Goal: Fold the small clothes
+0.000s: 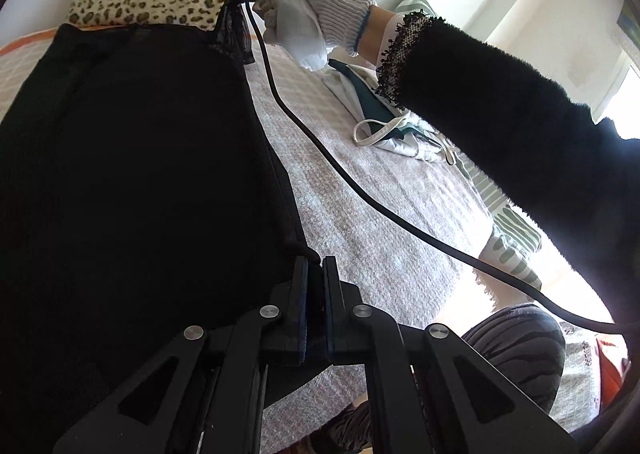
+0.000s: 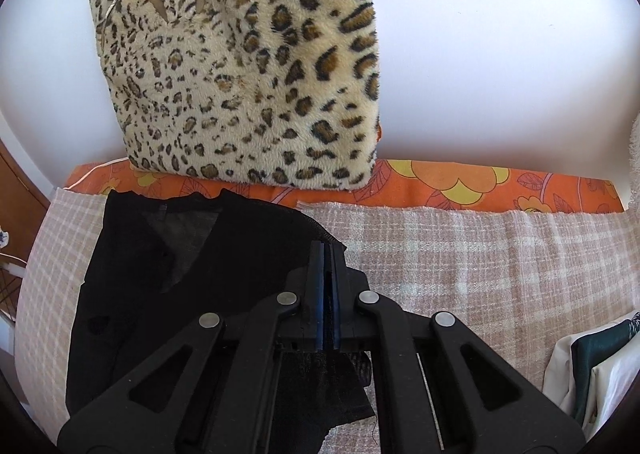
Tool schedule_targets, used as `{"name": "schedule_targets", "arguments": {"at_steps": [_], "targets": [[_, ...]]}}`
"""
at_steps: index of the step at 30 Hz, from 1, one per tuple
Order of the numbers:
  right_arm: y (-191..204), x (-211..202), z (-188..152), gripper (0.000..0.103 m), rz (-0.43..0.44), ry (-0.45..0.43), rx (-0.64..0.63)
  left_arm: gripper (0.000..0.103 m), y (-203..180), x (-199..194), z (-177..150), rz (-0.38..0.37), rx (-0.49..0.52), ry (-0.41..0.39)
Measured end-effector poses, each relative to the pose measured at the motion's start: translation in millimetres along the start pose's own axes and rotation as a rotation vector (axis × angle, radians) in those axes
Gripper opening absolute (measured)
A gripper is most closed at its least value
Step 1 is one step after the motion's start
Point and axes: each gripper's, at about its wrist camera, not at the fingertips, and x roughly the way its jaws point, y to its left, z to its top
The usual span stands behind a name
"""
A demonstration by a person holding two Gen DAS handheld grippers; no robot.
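A black garment (image 2: 168,274), partly sheer, is stretched between two handheld grippers above a bed covered by a pink checked blanket (image 2: 460,254). The left gripper (image 1: 315,270) is closed on one corner of the fabric, which spreads up and to its left. The right gripper (image 2: 328,254) is closed on another edge, with the cloth draping down and to its left onto the blanket. Beyond the right gripper's tips stands a leopard-print cushion (image 2: 248,66). To the right of both grippers lies a small pile of white and green clothes (image 1: 384,126).

This looks like an early step: the garment is being lifted and spread. Next, both grippers likely need to lay it flat before folding.
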Motion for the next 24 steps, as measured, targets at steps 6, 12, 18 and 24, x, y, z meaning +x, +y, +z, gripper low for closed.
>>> {"name": "schedule_targets", "arguments": {"at_steps": [6,12,18,24], "targets": [[34,1,12,0.003,-0.006,0.001,-0.041,0.005,15,-17,-3,0.011,-0.018,-0.028],[69,5,22,0.003,-0.011,0.008,-0.082,0.005,25,-25,-9,0.017,-0.044,-0.032],[105,12,24,0.003,-0.007,0.014,-0.125,0.005,32,-35,-19,0.029,-0.070,-0.041],[141,22,18,0.003,-0.002,0.024,-0.174,0.005,42,-42,-29,0.041,-0.104,-0.041]]}}
